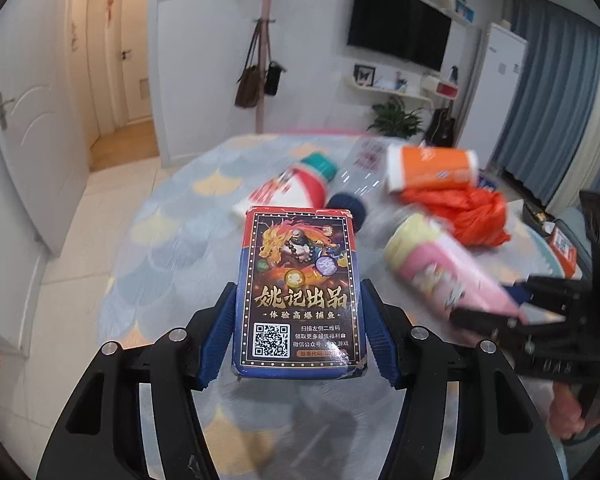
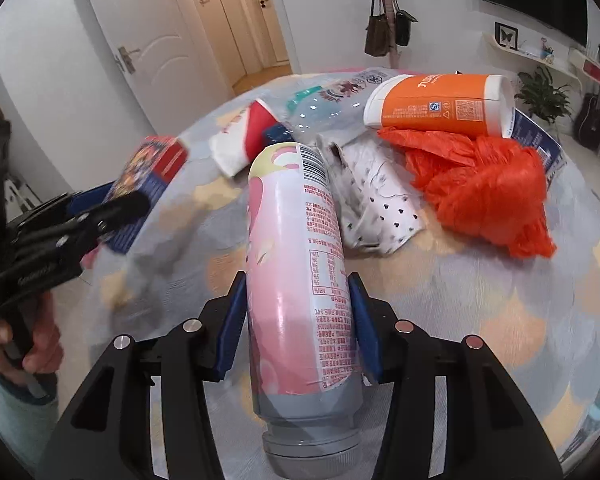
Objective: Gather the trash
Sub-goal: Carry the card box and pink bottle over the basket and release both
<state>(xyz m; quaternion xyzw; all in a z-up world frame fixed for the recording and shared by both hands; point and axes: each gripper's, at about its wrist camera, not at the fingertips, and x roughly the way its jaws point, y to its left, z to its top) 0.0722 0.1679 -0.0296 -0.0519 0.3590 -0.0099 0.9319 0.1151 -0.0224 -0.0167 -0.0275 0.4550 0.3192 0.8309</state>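
Left gripper (image 1: 298,334): jaws clamped on the long sides of a playing-card box (image 1: 298,288), box flat side up and clear of the counter (image 1: 160,240). Right gripper (image 2: 298,324): jaws pressed on the middle of a pink-labelled bottle (image 2: 296,288), grey neck end nearest its camera, far end raised over the counter.

Risks, as judged: the bottle is long and gripped only at its waist, so it may pivot or slide out if the wrist tips. The card box is held by smooth faces and could slip. The two grippers are near each other; a crossing path could knock one load loose.

Still on the patterned counter, beyond the bottle: a crumpled white spotted wrapper (image 2: 376,204), an orange plastic bag (image 2: 488,196), a red-and-white packet (image 2: 244,140), a clear bottle with a blue cap (image 2: 320,114), and farthest an orange canister (image 2: 436,106) lying on its side.

Containers: no bin in either view. Canister and card box contents cannot be told.
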